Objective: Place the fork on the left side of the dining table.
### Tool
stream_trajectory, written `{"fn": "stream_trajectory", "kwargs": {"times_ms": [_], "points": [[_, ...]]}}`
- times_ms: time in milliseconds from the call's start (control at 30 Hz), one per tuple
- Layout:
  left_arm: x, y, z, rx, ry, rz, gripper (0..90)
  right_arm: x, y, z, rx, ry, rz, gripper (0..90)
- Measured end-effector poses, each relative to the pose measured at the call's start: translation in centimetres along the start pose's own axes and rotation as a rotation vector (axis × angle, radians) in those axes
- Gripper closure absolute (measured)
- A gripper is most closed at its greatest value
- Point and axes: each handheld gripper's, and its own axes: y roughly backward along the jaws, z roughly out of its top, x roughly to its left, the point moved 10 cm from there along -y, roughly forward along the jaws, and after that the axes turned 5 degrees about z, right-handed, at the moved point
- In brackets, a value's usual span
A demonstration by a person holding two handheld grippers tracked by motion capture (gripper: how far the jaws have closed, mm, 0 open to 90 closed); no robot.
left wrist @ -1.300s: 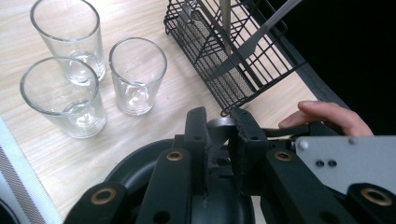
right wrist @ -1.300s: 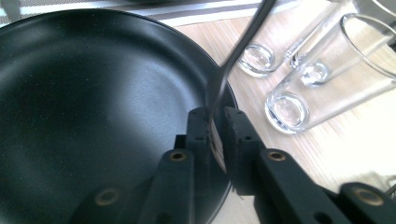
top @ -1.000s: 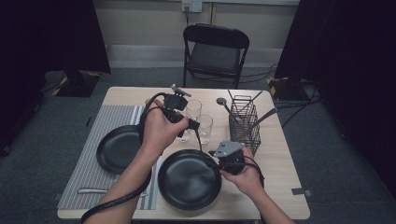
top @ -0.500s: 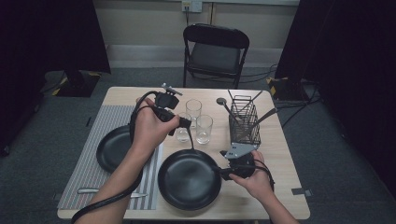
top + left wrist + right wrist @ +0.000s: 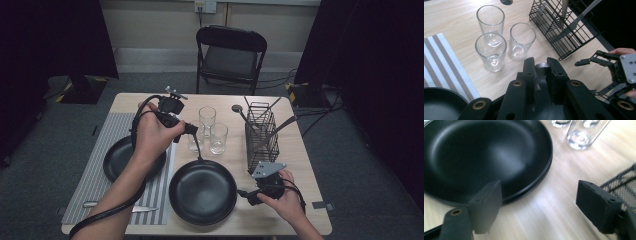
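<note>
Light wooden desk (image 5: 295, 165), one black folding chair (image 5: 230, 55) behind its far edge. Left gripper (image 5: 189, 129): held above the desk's middle, over the glasses, jaws nearly closed and clamped on a slim grey metal utensil (image 5: 541, 67); the utensil's thin shaft hangs down from the jaws towards the far rim of the nearer plate, its working end too small to make out. Right gripper (image 5: 245, 196): low at the near right of the desk, jaws just opened to a wide gap with nothing between them; one jaw stands just beside the plate's right rim, not touching it. Round black shallow plate (image 5: 202, 191): flat on the bare wood at the middle of the near edge. Second round black plate (image 5: 117, 157): on the grey-and-white striped placemat (image 5: 95, 150) at the left side, partly under the left forearm. Three clear drinking glasses (image 5: 207, 119), upright and empty, clustered at the centre. Black wire cutlery basket (image 5: 261, 135): right of the glasses, holding several long utensils that lean outwards. One table knife (image 5: 125, 207): on the placemat's near edge.
</note>
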Motion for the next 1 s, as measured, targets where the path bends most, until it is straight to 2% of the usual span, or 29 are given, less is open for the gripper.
{"fn": "stream_trajectory", "kwargs": {"times_ms": [500, 700, 767, 800, 833, 1000], "points": [[1.8, 0.3, 0.1, -0.003, 0.020, 0.012, 77.8, -1.4, 0.3, -4.4, 0.053, -0.084, -0.017, 17.8], [2.6, 0.4, 0.1, -0.002, 0.028, 0.021, 77.7, -1.6, -0.2, -5.8, 0.081, -0.094, -0.020, 17.8], [2.8, 0.5, 0.2, -0.004, 0.028, 0.014, 77.8, -1.8, -0.2, -6.1, 0.090, -0.094, -0.023, 17.8], [3.0, 0.5, 0.2, -0.005, 0.028, 0.025, 77.8, -1.8, -0.2, -6.2, 0.092, -0.092, -0.023, 17.8], [3.1, 0.5, 0.2, -0.004, 0.031, 0.015, 77.8, -1.9, -0.2, -6.2, 0.091, -0.092, -0.024, 17.8], [4.0, 0.5, 0.3, -0.001, 0.037, 0.031, 77.7, -1.9, -0.4, -6.7, 0.104, -0.092, -0.024, 17.8]]}}
